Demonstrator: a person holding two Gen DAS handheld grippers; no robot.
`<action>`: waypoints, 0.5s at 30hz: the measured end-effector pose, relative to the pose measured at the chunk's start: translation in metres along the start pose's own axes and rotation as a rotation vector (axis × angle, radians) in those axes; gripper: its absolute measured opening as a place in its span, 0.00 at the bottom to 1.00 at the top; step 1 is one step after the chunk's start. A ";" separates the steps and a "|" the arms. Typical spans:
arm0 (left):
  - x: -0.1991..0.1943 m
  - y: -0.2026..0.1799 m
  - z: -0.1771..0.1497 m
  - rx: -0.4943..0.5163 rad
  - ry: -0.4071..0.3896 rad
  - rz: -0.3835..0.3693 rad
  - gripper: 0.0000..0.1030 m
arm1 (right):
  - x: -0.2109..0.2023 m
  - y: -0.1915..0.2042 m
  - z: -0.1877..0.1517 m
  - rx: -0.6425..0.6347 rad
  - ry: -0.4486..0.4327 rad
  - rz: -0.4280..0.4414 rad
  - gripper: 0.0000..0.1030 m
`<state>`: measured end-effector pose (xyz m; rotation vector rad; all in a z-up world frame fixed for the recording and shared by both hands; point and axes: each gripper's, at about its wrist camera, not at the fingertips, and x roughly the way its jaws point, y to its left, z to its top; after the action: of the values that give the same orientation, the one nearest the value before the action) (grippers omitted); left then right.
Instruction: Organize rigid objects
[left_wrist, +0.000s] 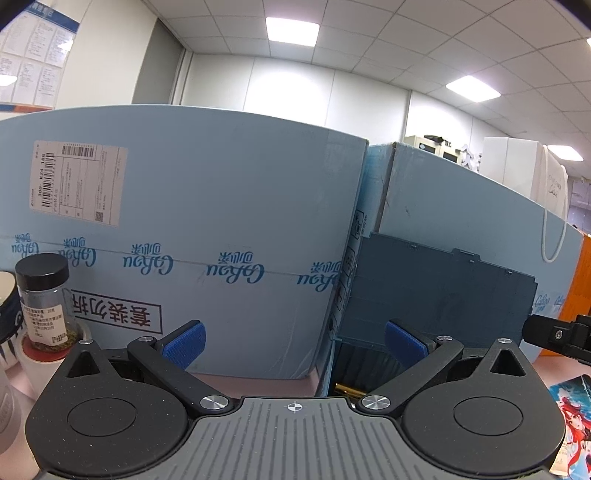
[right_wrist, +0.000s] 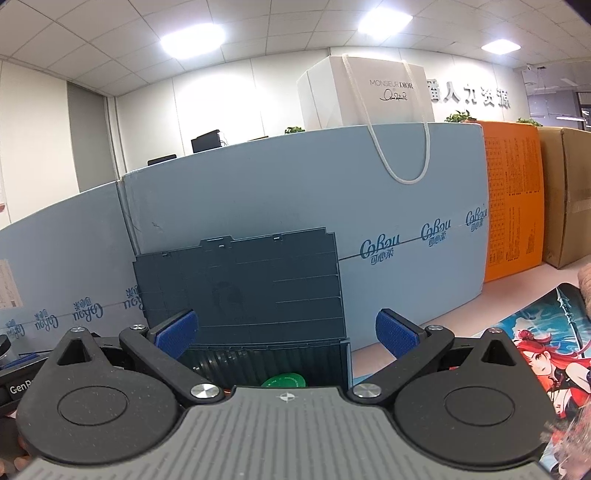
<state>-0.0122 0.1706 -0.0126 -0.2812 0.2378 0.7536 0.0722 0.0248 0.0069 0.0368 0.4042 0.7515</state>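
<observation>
Your dark blue storage box (right_wrist: 258, 354) sits on the pink counter (right_wrist: 443, 295) with its lid (right_wrist: 240, 280) standing upright against the light blue cartons (right_wrist: 258, 192) behind it; the box's long axis runs left to right along that carton wall, its mouth facing up. A green round piece (right_wrist: 284, 380) lies inside, near the front wall, and in the left wrist view something brass-coloured (left_wrist: 347, 387) shows low in the box's interior. Your right gripper (right_wrist: 286, 332) hovers just before the box, blue pads spread wide and holding nothing. Your left gripper (left_wrist: 293, 341) is likewise released and empty, aimed at the seam where the two cartons meet, with the box off to its right. A black-capped spice jar (left_wrist: 46, 299) stands upright at far left of that view. An illustrated mat (right_wrist: 546, 350) lies flat at right, and a white paper bag (right_wrist: 369, 92) rests atop the cartons beside an orange box (right_wrist: 513, 199).
</observation>
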 end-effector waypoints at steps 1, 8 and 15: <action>0.001 0.000 0.000 0.002 0.004 0.000 1.00 | 0.000 0.000 0.000 0.000 0.004 0.001 1.00; 0.002 -0.005 -0.002 0.043 0.016 -0.018 1.00 | 0.002 0.001 -0.001 -0.010 0.021 -0.013 1.00; 0.003 -0.007 -0.003 0.053 0.027 -0.020 1.00 | 0.001 0.000 -0.001 -0.014 0.018 -0.023 1.00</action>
<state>-0.0058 0.1668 -0.0154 -0.2435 0.2794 0.7234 0.0723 0.0258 0.0058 0.0122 0.4155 0.7326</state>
